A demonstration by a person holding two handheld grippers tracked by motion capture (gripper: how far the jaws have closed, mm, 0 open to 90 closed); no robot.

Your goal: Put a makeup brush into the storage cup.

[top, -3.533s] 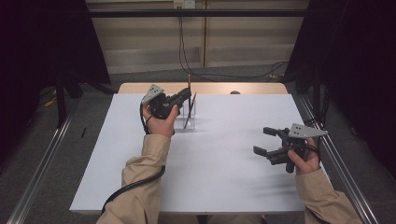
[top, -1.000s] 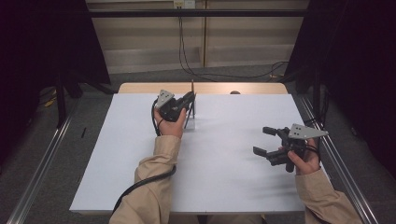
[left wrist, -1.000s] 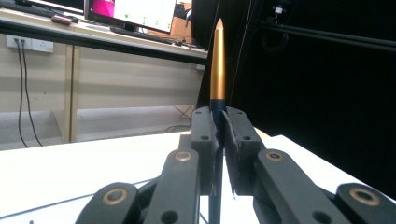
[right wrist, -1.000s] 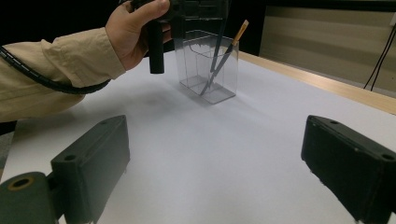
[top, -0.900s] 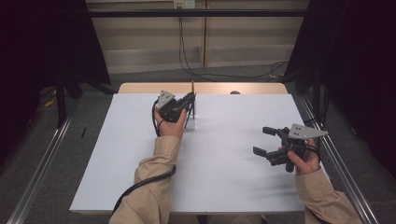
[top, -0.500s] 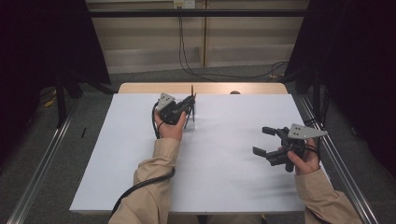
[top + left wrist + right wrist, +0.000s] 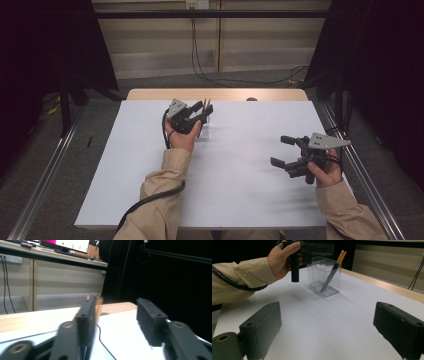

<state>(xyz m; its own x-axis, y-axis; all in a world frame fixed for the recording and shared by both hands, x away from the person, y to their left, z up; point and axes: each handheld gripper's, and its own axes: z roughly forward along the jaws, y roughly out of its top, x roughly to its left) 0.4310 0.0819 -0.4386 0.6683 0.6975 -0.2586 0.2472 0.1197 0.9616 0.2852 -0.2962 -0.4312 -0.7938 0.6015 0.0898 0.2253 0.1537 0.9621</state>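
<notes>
A clear plastic holder (image 7: 324,277) stands on the white table top (image 7: 240,165) toward the far side. Two dark pencils with yellow-orange ends (image 7: 332,271) lean inside it. My left gripper (image 7: 204,111) hovers just over the holder (image 7: 204,133), and its jaws have just been opening. In the left gripper view a blurred pencil end (image 7: 99,307) shows beside one pad (image 7: 86,320), with a wide gap to the other pad and nothing pressed. My right gripper (image 7: 280,150) is held above the table's right side, open and empty, its jaws (image 7: 329,327) facing the holder.
A bare wooden strip (image 7: 220,94) runs along the table's far edge. Metal rails (image 7: 367,185) flank the table. Black curtains hang on both sides, and cables (image 7: 200,50) hang down the back wall. A desk with a monitor (image 7: 70,245) stands beyond the table.
The left gripper's jaws have parted over the holder, where they were shut on a pencil before. Neither hand has shifted.
</notes>
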